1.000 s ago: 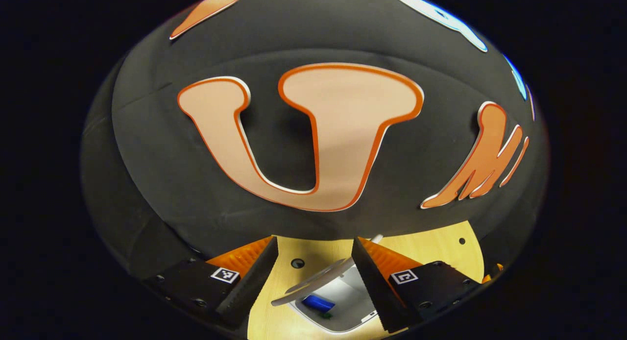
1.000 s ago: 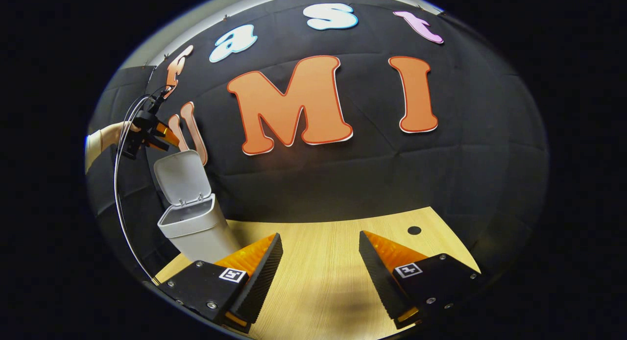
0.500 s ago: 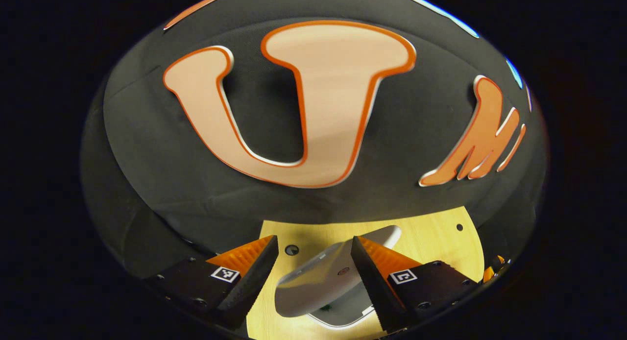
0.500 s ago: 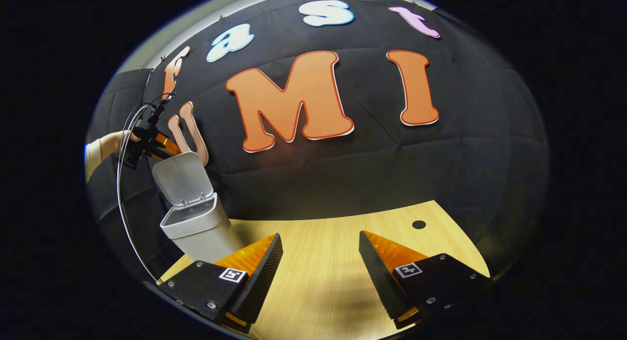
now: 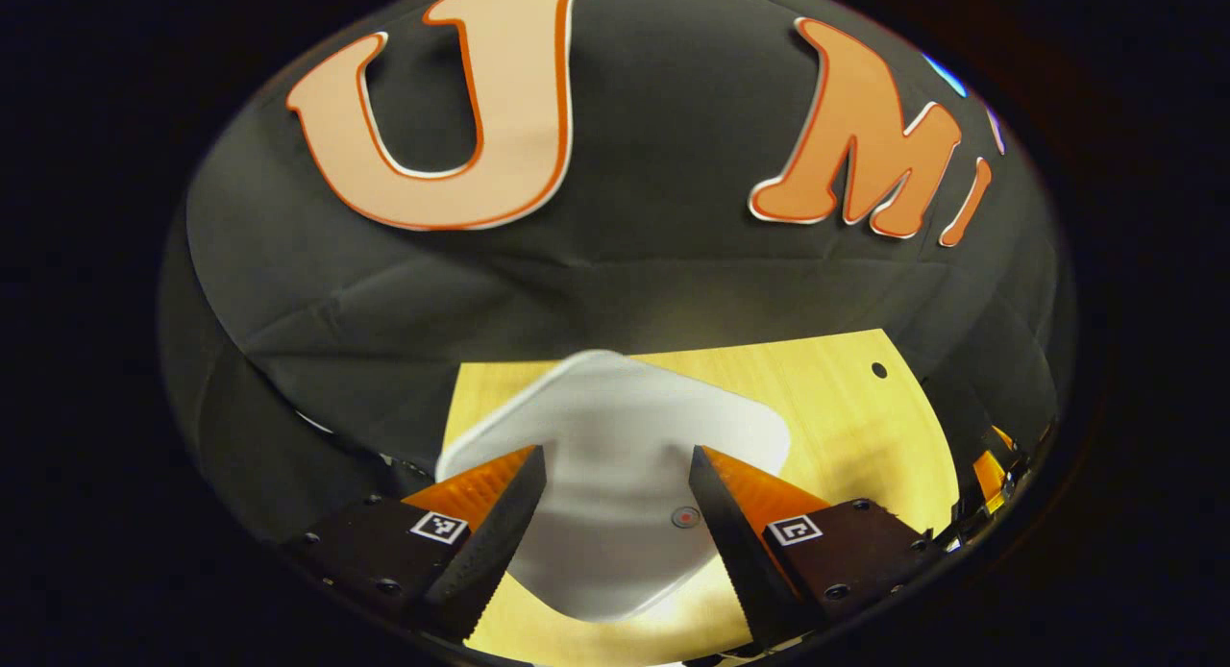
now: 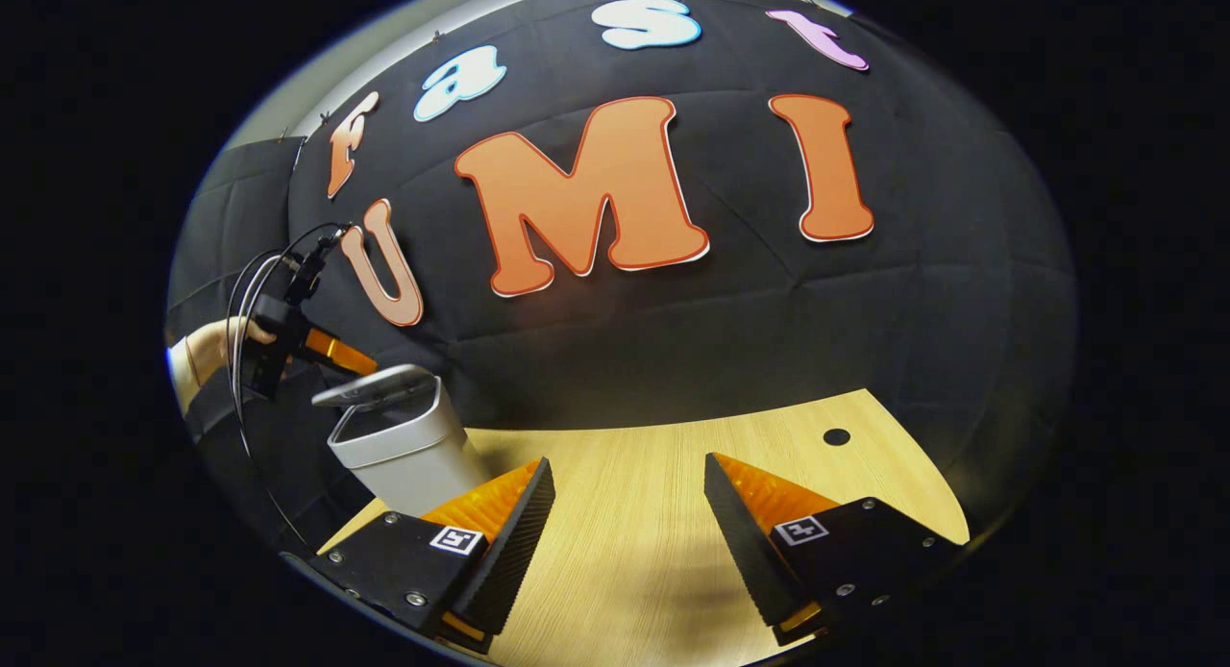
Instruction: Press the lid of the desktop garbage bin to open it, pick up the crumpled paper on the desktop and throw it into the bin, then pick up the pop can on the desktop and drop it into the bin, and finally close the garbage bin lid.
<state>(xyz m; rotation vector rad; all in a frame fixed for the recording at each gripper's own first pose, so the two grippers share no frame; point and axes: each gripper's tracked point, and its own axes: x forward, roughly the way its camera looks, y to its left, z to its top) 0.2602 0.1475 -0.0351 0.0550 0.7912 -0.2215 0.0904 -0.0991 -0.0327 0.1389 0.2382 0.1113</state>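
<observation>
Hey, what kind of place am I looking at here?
Likely a staged demo booth, not a home: a black cloth wall behind a light wooden desk, with a small grey bin on it.

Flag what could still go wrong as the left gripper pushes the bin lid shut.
1. In the right gripper view the lid is nearly flat but a gap shows above the bin; it may not latch.
2. The left gripper is open, its fingers straddling the lid; off-centre pressure could slide or tip the bin on the table.
</observation>
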